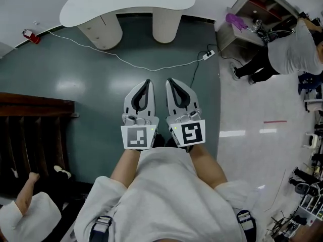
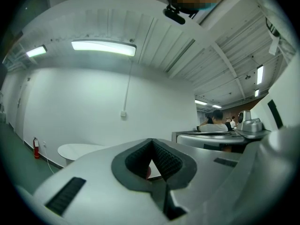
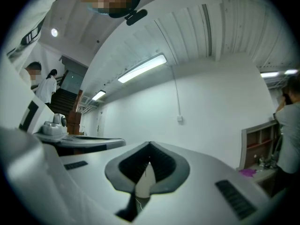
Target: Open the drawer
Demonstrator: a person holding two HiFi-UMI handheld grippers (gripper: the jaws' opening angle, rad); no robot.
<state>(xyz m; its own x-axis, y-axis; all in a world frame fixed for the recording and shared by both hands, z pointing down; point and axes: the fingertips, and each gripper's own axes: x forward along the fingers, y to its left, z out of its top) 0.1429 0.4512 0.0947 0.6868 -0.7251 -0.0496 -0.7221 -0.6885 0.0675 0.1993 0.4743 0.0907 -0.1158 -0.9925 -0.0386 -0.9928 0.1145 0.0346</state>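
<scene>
The left gripper's (image 2: 151,140) fingertips met with nothing between them; only a sliver of white table and something reddish showed through the hollow behind the pads. The right gripper (image 3: 149,144) was closed in the same way and empty, with a pale pedestal visible through its hollow. In the head view the two grippers lay side by side, close but apart, both pointing level toward the top of the picture, each with one marker cube (image 1: 139,137) at its rear. The hands behind the cubes were hidden, and only the forearms showed.

No drawer could be made out for certain. Well ahead of the tips stood one white table (image 1: 126,1) on two rounded pedestals. The left pedestal (image 1: 101,32) carried faint seams across its near side that looked like stacked drawer fronts, running level with their faces toward the grippers, but they were too small to count. The right pedestal (image 1: 166,26) looked plain. Neither gripper touched either pedestal.

One white cable (image 1: 126,59) trailed over the green floor (image 1: 75,84) to a power strip (image 1: 208,55). One red fire extinguisher (image 1: 31,36) stood by the wall at left. A dark wooden structure (image 1: 30,105) was cut off at the left edge. At upper right one person (image 1: 292,49) bent over an open-shelved cabinet (image 1: 252,4), partly out of frame.
</scene>
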